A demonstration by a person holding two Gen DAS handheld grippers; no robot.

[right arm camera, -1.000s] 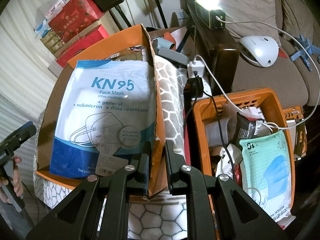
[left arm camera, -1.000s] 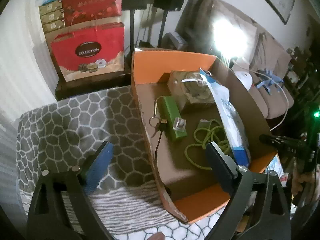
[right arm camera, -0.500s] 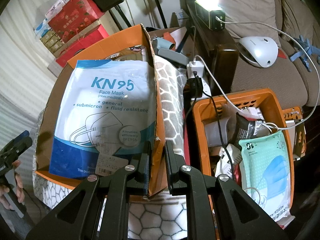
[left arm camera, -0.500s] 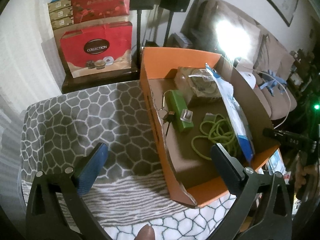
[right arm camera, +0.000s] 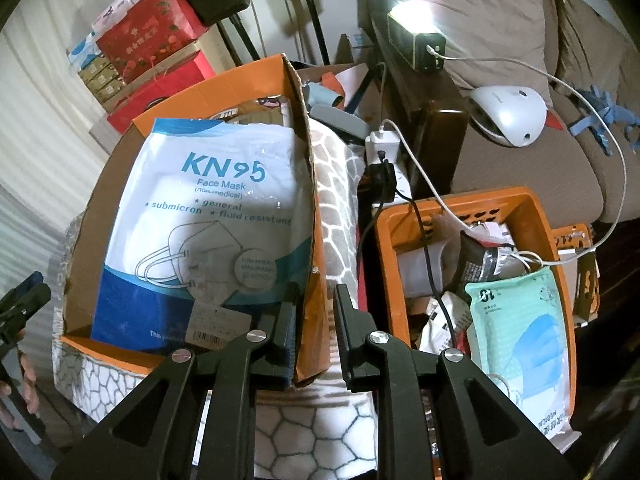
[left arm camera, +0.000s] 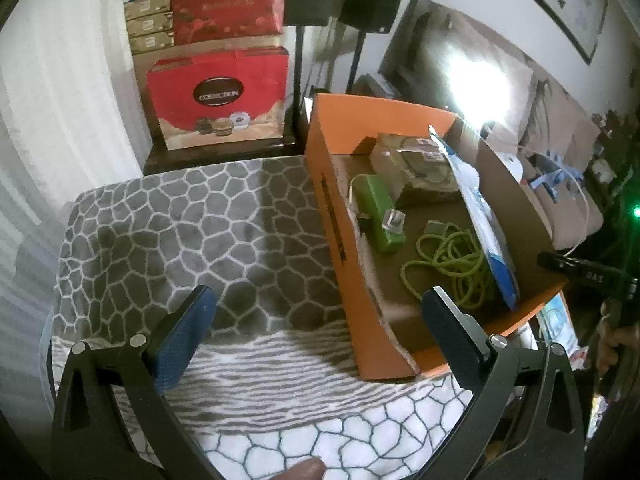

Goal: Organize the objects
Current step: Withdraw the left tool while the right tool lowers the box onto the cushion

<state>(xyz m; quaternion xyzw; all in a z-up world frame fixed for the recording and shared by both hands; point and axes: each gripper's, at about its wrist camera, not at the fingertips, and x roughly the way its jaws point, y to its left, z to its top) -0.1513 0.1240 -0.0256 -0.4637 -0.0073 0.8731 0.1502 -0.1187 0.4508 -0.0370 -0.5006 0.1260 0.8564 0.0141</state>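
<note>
Orange box point(left arm camera: 362, 120) sat at the right side of the patterned cloth point(left arm camera: 180, 220), its low cardboard walls keeping loose items together. Inside it: green case point(left arm camera: 378, 210), green cable point(left arm camera: 448, 264) coiled near the near-right corner, a wrapped packet point(left arm camera: 416, 168) at the far end. KN95 pack point(right arm camera: 208, 216) stood propped on edge against the box's right wall, probably to leave the floor free for smaller things.

Left gripper point(left arm camera: 320, 332) hung over bare cloth, left of the box, jaws spread as wide as they go, nothing between them; it looked parked clear of the work.

Right gripper point(right arm camera: 316, 320) straddled the box's near-right wall, one finger inside by the pack, one outside. Jaws had just been easing apart; a gap showed on the outer side, so the pinch on the cardboard read as released, likely after steadying the box.

Right of the box, a crate point(right arm camera: 472, 204) held unsorted clutter, a teal mask pack point(right arm camera: 520, 328) on top. Judged: sorting not yet finished.
</note>
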